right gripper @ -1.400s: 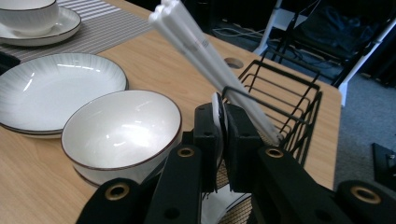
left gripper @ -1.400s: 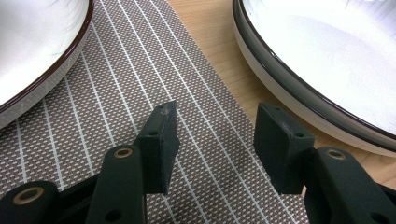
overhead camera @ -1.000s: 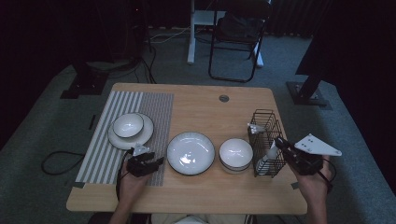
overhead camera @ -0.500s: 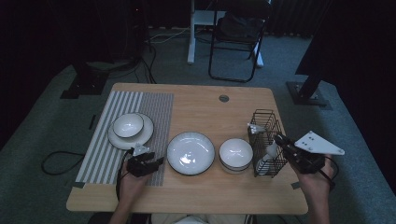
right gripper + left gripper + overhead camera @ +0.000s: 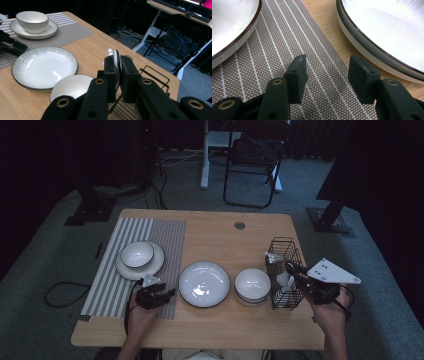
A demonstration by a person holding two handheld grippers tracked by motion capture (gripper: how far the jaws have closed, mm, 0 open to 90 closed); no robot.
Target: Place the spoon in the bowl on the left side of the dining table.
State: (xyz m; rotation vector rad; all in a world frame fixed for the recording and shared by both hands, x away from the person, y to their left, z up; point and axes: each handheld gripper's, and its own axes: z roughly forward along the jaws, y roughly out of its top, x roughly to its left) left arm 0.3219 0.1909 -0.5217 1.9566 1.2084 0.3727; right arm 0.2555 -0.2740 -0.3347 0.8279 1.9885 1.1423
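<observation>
The wooden worktop (image 5: 210, 232) carries a striped mat (image 5: 150, 232) at its left — a plate with a bowl (image 5: 137, 254) on it — then a wide plate (image 5: 204, 283), a second bowl (image 5: 252, 284) and a wire basket (image 5: 285, 251).

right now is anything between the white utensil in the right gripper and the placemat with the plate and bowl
Yes. The right gripper is shut on a white utensil over the wire basket. Toward the striped placemat lie the small bowl and the large plate, both low on the table, so a lifted path looks passable.
</observation>
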